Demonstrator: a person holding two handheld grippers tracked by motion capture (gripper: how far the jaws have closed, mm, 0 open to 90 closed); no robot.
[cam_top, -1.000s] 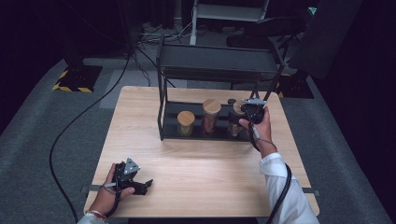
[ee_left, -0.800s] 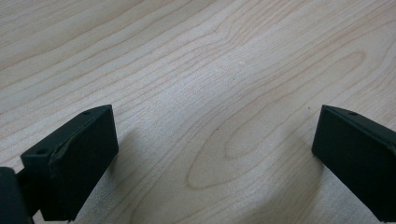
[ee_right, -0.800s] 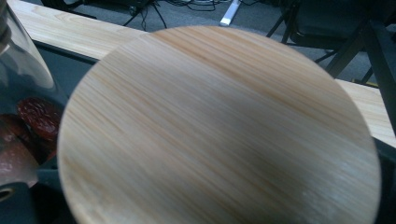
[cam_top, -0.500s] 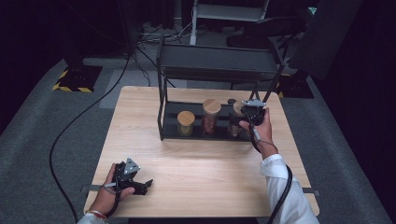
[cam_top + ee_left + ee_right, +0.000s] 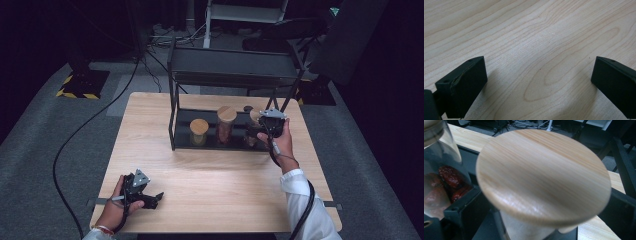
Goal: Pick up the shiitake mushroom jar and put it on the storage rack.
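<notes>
The right gripper (image 5: 260, 131) is at the right end of the black rack (image 5: 230, 75) on the far half of the desk (image 5: 220, 175), at the rightmost jar (image 5: 544, 177), which stands upright on the rack's lower tray. In the right gripper view the jar's round wooden lid sits dead centre and very close, just above and ahead of the jaws, glass body dropping down between them; a black jaw edge shows low on the left beside the glass, the right one hardly visible. Jaws look spread wide around the jar body, but pad contact is hidden under the lid, so cannot tell if they pinch it or just straddle it. Long axis of the jar is vertical, jaws come at it roughly level from the near-right side. The date jar (image 5: 226, 125) stands just left of it, close, and a shorter jar (image 5: 199, 132) further left. Right hand is clearly the working one: forearm stretched forward from the near right edge, wrist over the tray lip. Left gripper (image 5: 150, 199) rests on the desk at the near left, well apart from the rack, jaws spread with bare wood between them. Likely next: lift straight up then pull back toward the near side, minding the upper shelf and the neighbour jar.
</notes>
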